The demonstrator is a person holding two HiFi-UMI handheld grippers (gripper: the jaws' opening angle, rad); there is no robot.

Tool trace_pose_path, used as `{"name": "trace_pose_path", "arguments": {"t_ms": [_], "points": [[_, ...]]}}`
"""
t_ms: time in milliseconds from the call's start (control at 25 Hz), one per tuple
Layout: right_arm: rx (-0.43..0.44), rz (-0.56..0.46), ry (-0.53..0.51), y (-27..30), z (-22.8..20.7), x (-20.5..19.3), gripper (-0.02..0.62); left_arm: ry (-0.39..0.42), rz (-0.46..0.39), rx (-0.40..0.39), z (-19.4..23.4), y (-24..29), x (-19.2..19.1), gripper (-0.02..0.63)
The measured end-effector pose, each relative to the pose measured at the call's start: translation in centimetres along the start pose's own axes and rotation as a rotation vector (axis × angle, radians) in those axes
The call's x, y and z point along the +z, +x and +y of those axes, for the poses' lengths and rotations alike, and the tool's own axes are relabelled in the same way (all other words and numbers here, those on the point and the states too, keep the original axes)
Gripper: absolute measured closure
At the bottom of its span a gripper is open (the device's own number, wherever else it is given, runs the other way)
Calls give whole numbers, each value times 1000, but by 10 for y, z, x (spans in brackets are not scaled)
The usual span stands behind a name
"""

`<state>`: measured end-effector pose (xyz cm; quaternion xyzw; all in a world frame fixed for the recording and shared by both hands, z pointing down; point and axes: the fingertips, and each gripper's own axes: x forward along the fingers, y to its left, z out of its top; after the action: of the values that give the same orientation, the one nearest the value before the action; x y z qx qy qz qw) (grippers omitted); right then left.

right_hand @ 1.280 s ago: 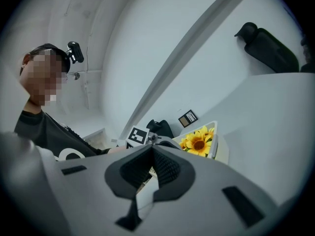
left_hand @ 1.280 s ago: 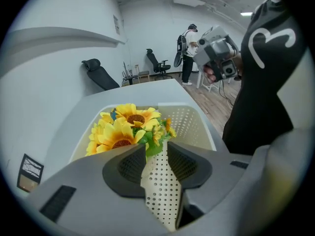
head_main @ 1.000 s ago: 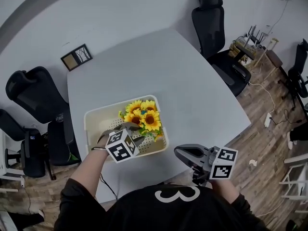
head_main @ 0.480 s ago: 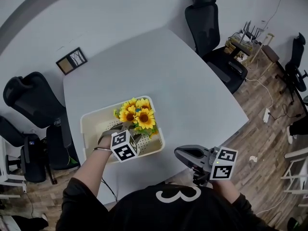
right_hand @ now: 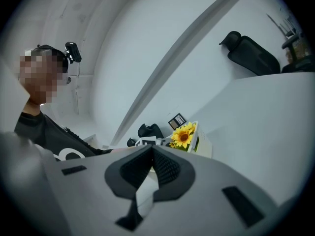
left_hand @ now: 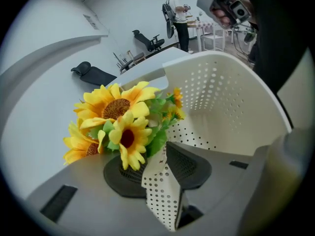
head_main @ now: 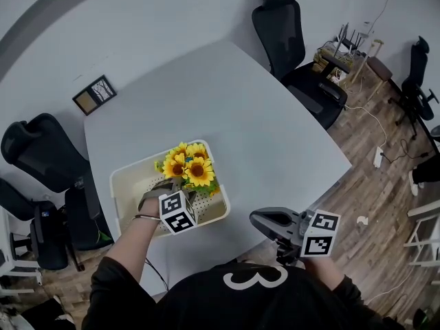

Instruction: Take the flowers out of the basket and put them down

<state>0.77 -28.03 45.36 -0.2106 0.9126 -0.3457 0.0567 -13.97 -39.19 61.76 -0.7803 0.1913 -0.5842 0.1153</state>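
A bunch of yellow sunflowers (head_main: pixel 187 168) stands in a cream perforated basket (head_main: pixel 221 192) on the grey table. My left gripper (head_main: pixel 167 186) points steeply down into the basket beside the blooms. In the left gripper view the sunflowers (left_hand: pixel 115 124) and their green leaves sit right at the tips of the left gripper (left_hand: pixel 160 149). Its jaws have just been closing, and a wedge of basket floor still shows between the pads (left_hand: pixel 128 176). My right gripper (head_main: pixel 258 218) hovers shut and empty at the table's near edge, and in its own view the right gripper (right_hand: pixel 151 149) faces the basket (right_hand: pixel 204 144).
The grey table (head_main: pixel 240 115) spreads out beyond and to the right of the basket. Black office chairs stand at the far right (head_main: pixel 289 19) and at the left (head_main: pixel 41 143). A framed picture (head_main: pixel 94 95) lies by the wall. A person (left_hand: pixel 179 14) stands far off.
The left gripper has sunk lower into the basket and turned toward the flowers. The right gripper has stayed where it was.
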Motion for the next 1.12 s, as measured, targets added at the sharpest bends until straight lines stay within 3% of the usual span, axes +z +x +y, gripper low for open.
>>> {"name": "trace_pose_path", "arguments": {"t_ms": [280,360,880,1120], "points": [[-9,-6,8,-4,-2,0,588,-2,14,25,5,9,-1,477],[-13,-10,12,-5,-3,-1,588,-12,9,28,7,10,-1,505],[-6,-10,43,0,-8,-10,588,49,42,-65,0,16,1,532],[8,-5,49,7,-6,-9,588,65,28,-69,2,16,3,546]]}}
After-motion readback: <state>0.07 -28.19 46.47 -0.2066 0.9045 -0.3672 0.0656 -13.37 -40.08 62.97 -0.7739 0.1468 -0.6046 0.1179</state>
